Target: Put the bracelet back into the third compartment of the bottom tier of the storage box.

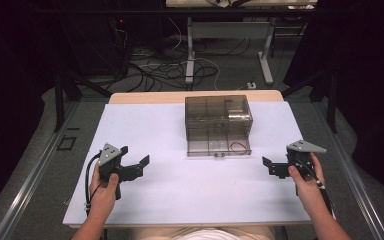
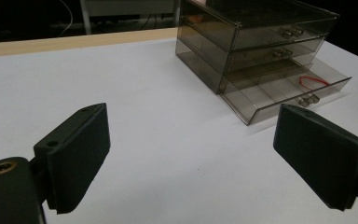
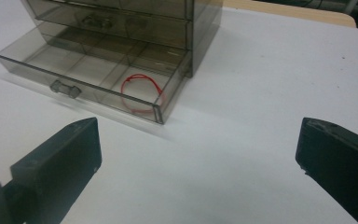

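Drawers make up the smoky clear plastic chest (image 1: 218, 122) that stands toward the far middle of the white tabletop (image 1: 155, 190). It has three drawers stacked one above another. The top two are pushed in, each with a small metal handle at its front. The bottom drawer (image 2: 286, 91) is pulled out toward the near side, and thin walls divide it into several compartments. A red loop of thin cord or band (image 3: 142, 91) lies in the front compartment at the drawer's right end, close to the front wall; which kind of thing it is cannot be told. The other compartments of that drawer look bare. Something pale shows through the top of the chest at its far right, too blurred to name.

The left claw (image 1: 137, 165) is held in the person's left hand (image 1: 105, 187) over the near left of the tabletop, well apart from the chest, its jaws spread wide with nothing between them. The right claw (image 1: 269, 165) is held in the right hand (image 1: 307, 182) over the near right, also spread wide and pinching nothing, pointing toward the open drawer.
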Tool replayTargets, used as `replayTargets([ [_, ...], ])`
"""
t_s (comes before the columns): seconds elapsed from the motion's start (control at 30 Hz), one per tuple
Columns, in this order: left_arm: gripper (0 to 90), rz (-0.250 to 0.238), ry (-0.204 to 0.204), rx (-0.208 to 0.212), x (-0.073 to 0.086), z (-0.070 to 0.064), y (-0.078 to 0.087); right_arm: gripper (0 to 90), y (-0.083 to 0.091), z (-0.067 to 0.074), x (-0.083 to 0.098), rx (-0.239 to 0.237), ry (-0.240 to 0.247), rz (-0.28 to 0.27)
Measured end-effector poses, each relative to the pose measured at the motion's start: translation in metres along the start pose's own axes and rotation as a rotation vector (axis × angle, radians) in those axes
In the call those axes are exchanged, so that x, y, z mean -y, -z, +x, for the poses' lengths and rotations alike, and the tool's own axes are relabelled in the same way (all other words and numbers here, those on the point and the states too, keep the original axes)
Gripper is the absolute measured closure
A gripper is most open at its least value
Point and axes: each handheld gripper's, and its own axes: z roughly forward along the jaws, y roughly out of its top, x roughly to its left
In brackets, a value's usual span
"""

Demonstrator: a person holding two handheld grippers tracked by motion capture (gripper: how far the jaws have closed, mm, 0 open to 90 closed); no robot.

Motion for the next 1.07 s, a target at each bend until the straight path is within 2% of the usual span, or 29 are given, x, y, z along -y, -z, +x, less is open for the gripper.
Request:
replayTargets([
  [0.17, 11.2, 0.002, 0.004, 0.002, 0.0, 0.001, 0.001, 0.0, -0.002, -0.012, 0.006, 0.03, -0.015, 0.006],
  [0.2, 11.2, 0.002, 0.002, 0.001, 0.0, 0.001, 0.001, 0.0, -0.004, -0.016, 0.009, 0.028, -0.045, 0.017],
  [0.3, 11.2, 0.003, 0.004, 0.001, 0.0, 0.001, 0.001, 0.0, -0.007, -0.022, 0.012, 0.036, -0.047, 0.021],
  [0.4, 11.2, 0.005, 0.002, 0.0, 0.0, 0.001, 0.0, 0.0, -0.008, -0.031, 0.014, 0.065, -0.059, 0.033],
  [0.53, 11.2, 0.009, 0.004, 0.0, 0.0, 0.002, 0.0, 0.0, -0.009, -0.041, 0.018, 0.075, -0.107, 0.048],
  [0.6, 11.2, 0.009, 0.001, -0.001, 0.0, 0.003, 0.0, 0.0, -0.01, -0.044, 0.02, 0.072, -0.115, 0.052],
  [0.77, 11.2, 0.005, 0.003, -0.006, 0.0, 0.002, -0.001, 0.4, -0.012, -0.045, 0.023, 0.073, -0.131, 0.065],
  [1.07, 11.3, 0.01, 0.01, -0.005, 0.0, 0.001, -0.002, 0.4, -0.013, -0.047, 0.024, 0.087, -0.109, 0.075],
])
